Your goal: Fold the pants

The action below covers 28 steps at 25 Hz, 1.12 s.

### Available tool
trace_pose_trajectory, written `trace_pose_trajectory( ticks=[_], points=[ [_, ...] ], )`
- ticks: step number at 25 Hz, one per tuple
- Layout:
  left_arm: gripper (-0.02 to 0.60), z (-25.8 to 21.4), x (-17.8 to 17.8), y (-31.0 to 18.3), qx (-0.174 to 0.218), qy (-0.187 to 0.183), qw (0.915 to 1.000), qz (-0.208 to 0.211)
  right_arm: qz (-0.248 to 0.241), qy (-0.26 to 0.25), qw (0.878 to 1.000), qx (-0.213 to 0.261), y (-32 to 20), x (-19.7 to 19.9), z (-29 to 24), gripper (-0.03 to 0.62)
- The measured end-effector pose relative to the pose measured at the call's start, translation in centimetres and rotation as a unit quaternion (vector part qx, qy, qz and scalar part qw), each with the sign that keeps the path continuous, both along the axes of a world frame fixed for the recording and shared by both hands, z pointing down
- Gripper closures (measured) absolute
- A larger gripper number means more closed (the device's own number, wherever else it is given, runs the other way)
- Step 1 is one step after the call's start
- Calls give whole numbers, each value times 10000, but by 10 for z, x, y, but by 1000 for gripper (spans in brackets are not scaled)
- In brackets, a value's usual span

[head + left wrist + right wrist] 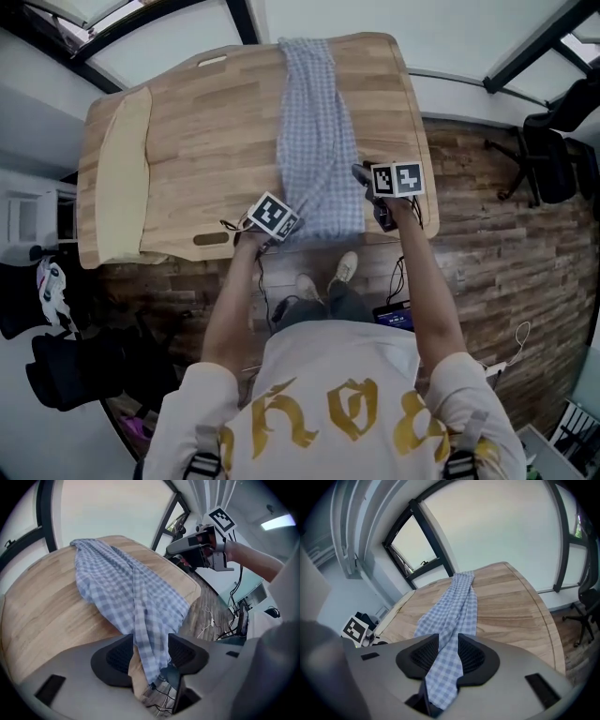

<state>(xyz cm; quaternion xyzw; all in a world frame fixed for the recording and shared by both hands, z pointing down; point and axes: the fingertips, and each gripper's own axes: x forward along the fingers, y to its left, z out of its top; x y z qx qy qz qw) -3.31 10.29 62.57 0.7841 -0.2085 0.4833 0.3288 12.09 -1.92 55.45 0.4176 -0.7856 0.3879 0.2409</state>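
Head view, and the checked pants (pixel 314 131) are seen stretched in a long strip across the wooden table (pixel 197 141), from the far edge to the near one, where the end is draped over the side. That near end is flanked by both tools: the left gripper (pixel 265 228) is held at its left corner and the right gripper (pixel 380 192) at its right corner, each pointed down at the cloth. In the left gripper view the fingers (pixel 117 657) are stood well apart. A hanging fold of the pants is threaded between them, lying close to the right-hand pad, while bare wood is shown in the gap beside the other, so nothing is clamped there. In the right gripper view the fingers (pixel 473 656) are brought close together and closed on the cloth: the gap is filled from pad to pad by checked fabric, which is run on up the table beyond the tips.
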Motion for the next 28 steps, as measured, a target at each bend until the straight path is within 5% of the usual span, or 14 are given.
trace_pose_trajectory(
  ticks=[7, 17, 28],
  points=[
    [397, 14, 1, 27, -152, 210, 9996, 124, 7, 301, 9995, -12, 23, 4, -6, 448],
    [396, 15, -6, 28, 203, -26, 9994, -282, -1, 178, 9997, -180, 58, 7, 11, 451],
    [387, 19, -15, 47, -43, -236, 9993, -299, -578, 76, 9966, -582, 102, -7, 45, 456]
  ],
)
